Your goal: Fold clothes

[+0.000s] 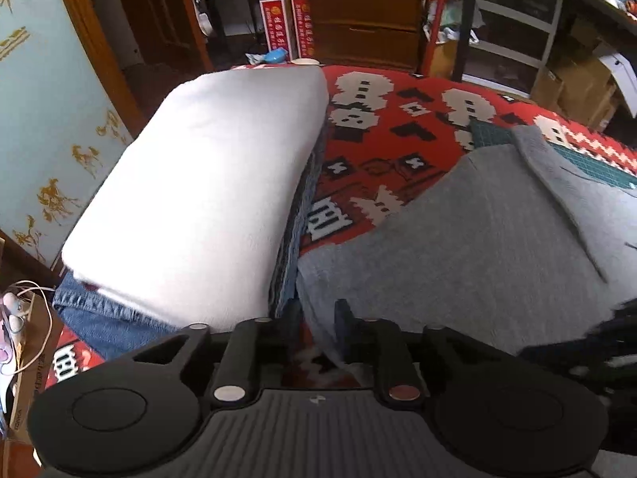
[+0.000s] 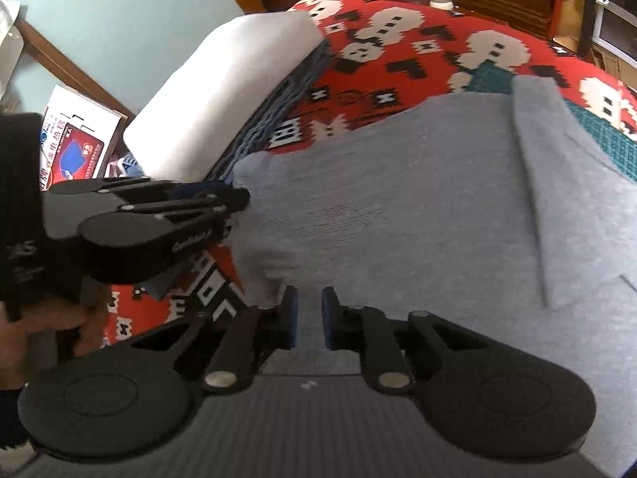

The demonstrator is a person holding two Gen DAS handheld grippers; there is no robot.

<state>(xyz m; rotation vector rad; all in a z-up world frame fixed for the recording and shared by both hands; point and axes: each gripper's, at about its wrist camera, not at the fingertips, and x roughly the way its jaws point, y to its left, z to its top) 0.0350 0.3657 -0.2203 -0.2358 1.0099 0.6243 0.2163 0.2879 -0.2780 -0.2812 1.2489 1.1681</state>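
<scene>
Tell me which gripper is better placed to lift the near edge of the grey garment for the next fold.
Probably the left gripper: it sits at the grey garment's near-left corner. The right gripper hovers open over the near edge, gripping nothing.

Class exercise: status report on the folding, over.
Left gripper at grey garment near-left corner, grip unclear. Right gripper open over near edge. Folded stack close left.

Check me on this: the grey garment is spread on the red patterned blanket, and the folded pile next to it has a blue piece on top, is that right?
Not quite. The grey garment does lie spread on the red patterned blanket, but the top of the folded pile beside it is white, not blue. Blue denim shows only underneath, at the pile's edge. The left wrist view shows it most clearly.
</scene>
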